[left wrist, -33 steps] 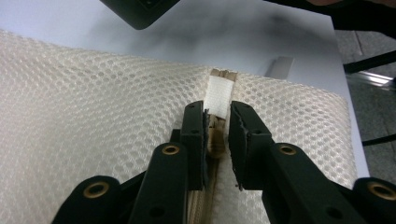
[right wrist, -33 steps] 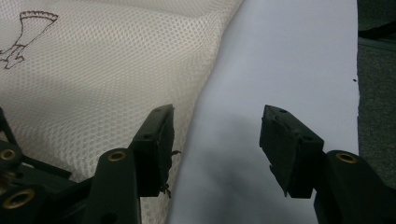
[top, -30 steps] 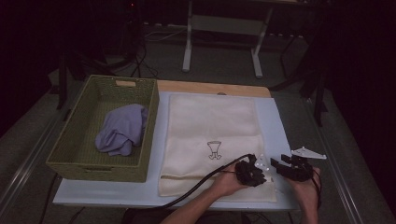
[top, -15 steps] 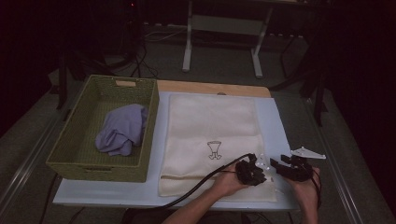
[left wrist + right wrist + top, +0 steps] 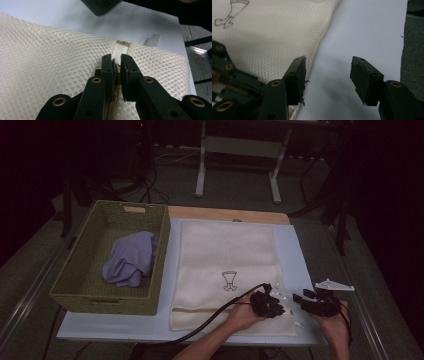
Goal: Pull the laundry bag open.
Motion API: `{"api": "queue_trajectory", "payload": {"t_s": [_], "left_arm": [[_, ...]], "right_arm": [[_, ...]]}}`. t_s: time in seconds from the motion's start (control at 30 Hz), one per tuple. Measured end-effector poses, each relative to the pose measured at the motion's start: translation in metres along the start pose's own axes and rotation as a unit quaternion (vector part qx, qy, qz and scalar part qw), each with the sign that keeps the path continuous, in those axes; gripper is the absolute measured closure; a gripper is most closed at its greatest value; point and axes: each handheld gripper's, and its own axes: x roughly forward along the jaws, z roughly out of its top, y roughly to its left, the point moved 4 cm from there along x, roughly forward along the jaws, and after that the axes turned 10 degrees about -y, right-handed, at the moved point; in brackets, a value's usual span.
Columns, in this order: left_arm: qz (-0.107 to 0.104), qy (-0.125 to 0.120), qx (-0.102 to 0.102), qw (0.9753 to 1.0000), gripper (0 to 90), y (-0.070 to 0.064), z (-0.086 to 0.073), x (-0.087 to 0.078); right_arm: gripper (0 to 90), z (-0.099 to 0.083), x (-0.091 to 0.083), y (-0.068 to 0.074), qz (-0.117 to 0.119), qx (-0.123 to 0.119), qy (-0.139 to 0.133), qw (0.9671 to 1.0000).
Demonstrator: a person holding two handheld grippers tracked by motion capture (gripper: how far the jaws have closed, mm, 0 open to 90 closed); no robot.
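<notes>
1. Where the cream mesh bag [image 5: 227,270] lies flat on the pale surface [image 5: 300,265], its zipper end [image 5: 120,48] sits at the near right corner.
2. Left gripper [image 5: 116,65] — jaws clenched on the zipper strip.
3. Right gripper [image 5: 327,75] — jaws released, just beside the bag's edge.

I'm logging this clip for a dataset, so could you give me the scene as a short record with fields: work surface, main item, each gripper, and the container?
surface: pale blue table
main item: cream mesh laundry bag, lying flat, small printed emblem
left gripper: jaws nearly shut at the bag's zipper end, by the fabric tab
right gripper: open, over the table at the bag's edge
container: green woven basket left of the bag
in basket: lavender cloth
</notes>
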Motion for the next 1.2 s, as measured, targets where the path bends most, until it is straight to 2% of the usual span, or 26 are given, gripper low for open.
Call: {"api": "queue_trajectory", "payload": {"t_s": [0.13,0.17,0.3,0.33,0.6,0.63,0.8,0.83,0.9,1.03,1.1,1.17,1.2], "left_arm": [[0.002,-0.009,-0.005,0.9999,82.4,0.0,0.0,-0.002],[0.002,-0.01,-0.003,0.9999,82.4,0.0,0.0,-0.002],[0.005,-0.015,-0.003,0.9999,82.5,0.0,0.0,-0.003],[0.005,-0.015,-0.003,0.9999,82.5,0.0,0.001,-0.003],[0.004,-0.027,-0.01,0.9996,82.5,0.0,0.001,-0.005],[0.005,-0.027,-0.01,0.9996,82.5,0.0,0.001,-0.005],[0.006,-0.031,-0.01,0.9995,82.6,0.0,0.002,-0.006],[0.006,-0.032,-0.009,0.9994,82.6,0.0,0.002,-0.007],[0.005,-0.039,-0.013,0.9991,82.6,0.001,0.002,-0.008],[0.003,-0.058,-0.028,0.9979,82.6,0.003,0.004,-0.012],[0.005,-0.061,-0.027,0.9978,82.7,0.003,0.004,-0.012],[0.005,-0.062,-0.026,0.9977,82.7,0.003,0.004,-0.013],[0.005,-0.063,-0.025,0.9977,82.7,0.003,0.005,-0.013]], "right_arm": [[45.9,-0.003,-0.002,0.003,0.009,-0.006,0.009,0.9999],[45.8,-0.004,-0.003,0.004,0.023,-0.005,0.011,0.9997],[45.7,-0.007,-0.006,0.005,0.035,-0.001,0.014,0.9993],[45.6,-0.008,-0.009,0.007,0.046,0.001,0.016,0.9988],[44.3,-0.015,-0.015,0.011,0.072,0.002,0.027,0.997],[43.1,-0.017,-0.016,0.012,0.083,0.005,0.03,0.9961],[40.1,-0.021,-0.015,0.015,0.1,0.012,0.039,0.9942],[38.3,-0.023,-0.015,0.017,0.112,0.014,0.046,0.9926],[37.0,-0.024,-0.013,0.02,0.121,0.014,0.053,0.9912],[35.9,-0.025,-0.011,0.022,0.127,0.019,0.057,0.9901],[35.1,-0.026,-0.01,0.022,0.132,0.032,0.063,0.9887],[35.1,-0.026,-0.01,0.023,0.134,0.033,0.065,0.9883],[35.2,-0.027,-0.009,0.023,0.142,0.038,0.068,0.9868]]}}
